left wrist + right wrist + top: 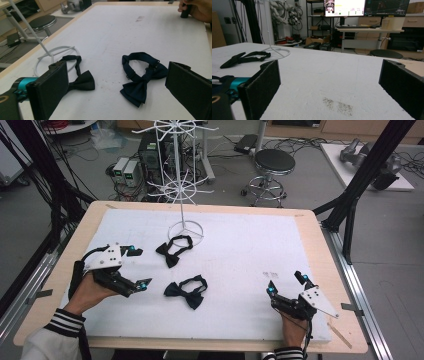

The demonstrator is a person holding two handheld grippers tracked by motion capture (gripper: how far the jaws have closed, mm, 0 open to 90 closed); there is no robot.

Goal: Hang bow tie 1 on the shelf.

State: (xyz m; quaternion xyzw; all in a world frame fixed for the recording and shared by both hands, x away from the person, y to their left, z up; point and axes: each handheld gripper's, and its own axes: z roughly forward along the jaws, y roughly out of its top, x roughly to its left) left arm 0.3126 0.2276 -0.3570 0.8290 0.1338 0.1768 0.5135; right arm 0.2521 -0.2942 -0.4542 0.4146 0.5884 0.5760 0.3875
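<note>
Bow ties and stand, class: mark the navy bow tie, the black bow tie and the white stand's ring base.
navy bow tie (137, 90), left gripper view, on its knot.
black bow tie (83, 82), left gripper view, on its wing.
white stand (186, 226), high view, on its ring base.

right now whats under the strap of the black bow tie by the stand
The black bow tie has its strap loop lying across the white stand's ring base, on the white table cover. Whatever cover lies beneath the bow itself is hidden. Both tools are apart from it.
</note>
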